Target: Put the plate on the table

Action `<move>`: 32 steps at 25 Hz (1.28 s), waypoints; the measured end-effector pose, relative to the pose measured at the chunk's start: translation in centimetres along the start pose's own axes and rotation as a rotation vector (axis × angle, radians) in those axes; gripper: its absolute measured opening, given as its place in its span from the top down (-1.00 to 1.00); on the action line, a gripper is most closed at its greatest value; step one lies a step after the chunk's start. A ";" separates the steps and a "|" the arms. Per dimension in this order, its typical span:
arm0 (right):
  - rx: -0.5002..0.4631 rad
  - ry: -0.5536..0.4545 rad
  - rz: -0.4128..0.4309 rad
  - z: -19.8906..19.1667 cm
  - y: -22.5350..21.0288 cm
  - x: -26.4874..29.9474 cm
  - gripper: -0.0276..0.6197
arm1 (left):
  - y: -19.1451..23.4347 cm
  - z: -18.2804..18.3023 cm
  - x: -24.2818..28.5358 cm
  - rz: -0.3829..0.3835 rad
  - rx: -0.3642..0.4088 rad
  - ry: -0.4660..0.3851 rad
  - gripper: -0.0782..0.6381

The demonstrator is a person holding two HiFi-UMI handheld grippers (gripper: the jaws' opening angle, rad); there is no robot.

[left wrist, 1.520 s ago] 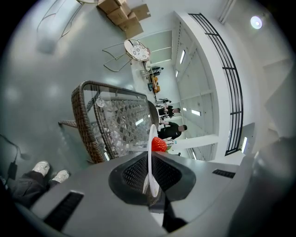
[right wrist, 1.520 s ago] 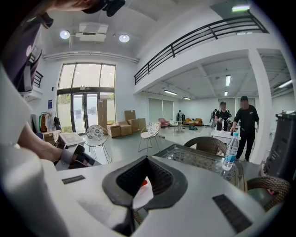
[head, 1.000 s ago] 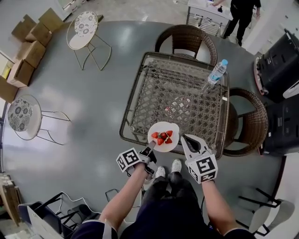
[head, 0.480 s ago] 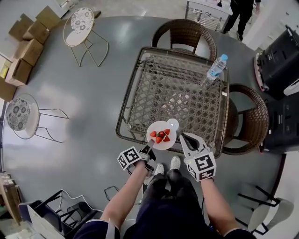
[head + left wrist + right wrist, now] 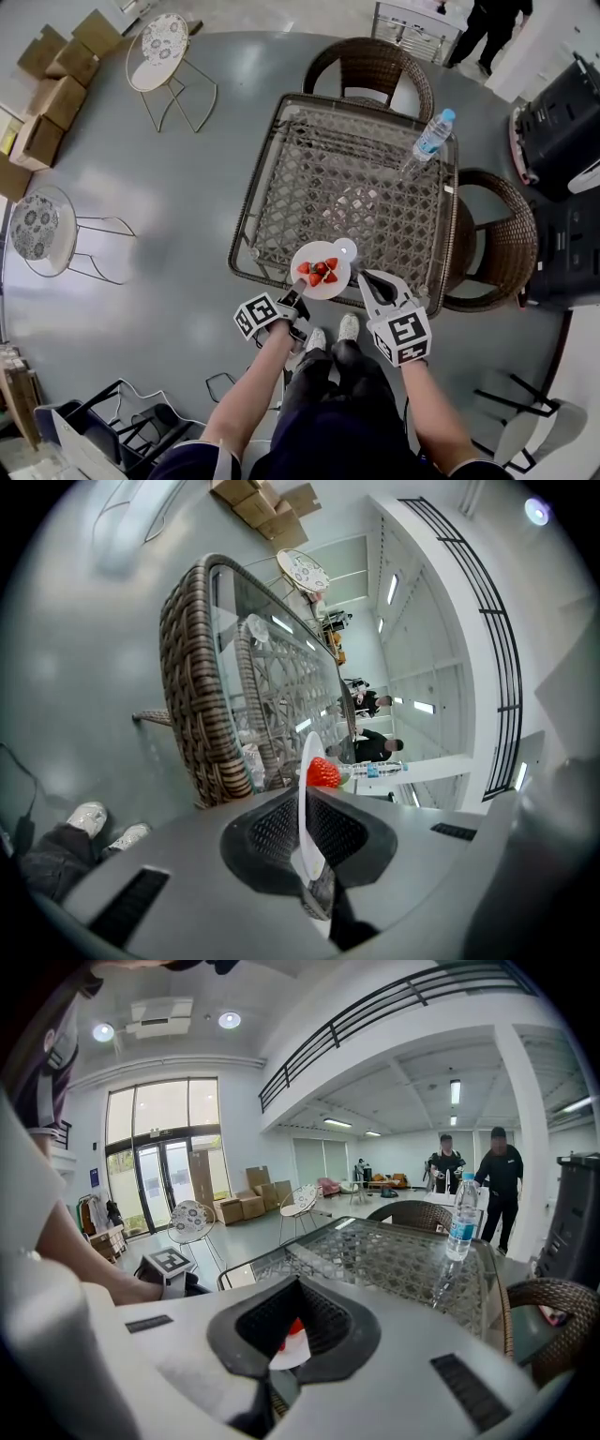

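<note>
left claw [image 5: 297,293] pinching plate [image 5: 324,288], right claw [image 5: 372,278] spread

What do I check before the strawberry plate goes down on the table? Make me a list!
1. Left gripper shut on the plate rim: ok.
2. Strawberries all lying on the plate: ok.
3. Plate well over the table: not ok, it hangs at the near rim.
4. Landing spot free of things: ok; the water bottle stands at the far corner.
5. Right gripper open, holding nothing: ok.
6. Plate touching the glass: cannot tell.
</note>
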State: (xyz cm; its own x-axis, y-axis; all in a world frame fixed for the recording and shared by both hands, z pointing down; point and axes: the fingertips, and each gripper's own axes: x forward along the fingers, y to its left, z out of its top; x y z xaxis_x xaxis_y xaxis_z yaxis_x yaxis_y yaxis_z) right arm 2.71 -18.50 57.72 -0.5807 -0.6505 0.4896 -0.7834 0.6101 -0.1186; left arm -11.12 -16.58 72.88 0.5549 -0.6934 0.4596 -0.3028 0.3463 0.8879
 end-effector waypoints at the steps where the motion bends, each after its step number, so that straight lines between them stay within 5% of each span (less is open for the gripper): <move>1: 0.001 0.002 0.003 0.0 0.0 0.0 0.90 | 0.0 0.0 0.1 0.001 0.003 0.001 0.73; 15: 0.020 0.010 0.021 -0.5 0.3 -0.1 0.90 | -0.2 0.6 0.7 0.162 0.211 0.001 0.72; 23: 0.029 0.004 0.032 -0.3 0.3 -0.3 0.90 | -0.3 0.8 1.0 0.269 0.391 0.022 0.64; 32: 0.038 0.004 0.027 -0.7 0.2 -0.6 0.90 | -0.1 0.9 1.1 0.304 0.446 0.016 0.61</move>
State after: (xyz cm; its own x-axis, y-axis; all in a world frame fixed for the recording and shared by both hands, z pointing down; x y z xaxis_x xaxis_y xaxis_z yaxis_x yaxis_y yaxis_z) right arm 3.03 -17.65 57.99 -0.6006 -0.6324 0.4892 -0.7756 0.6095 -0.1643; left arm -11.20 -17.92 73.24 0.4018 -0.5927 0.6980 -0.7493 0.2253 0.6227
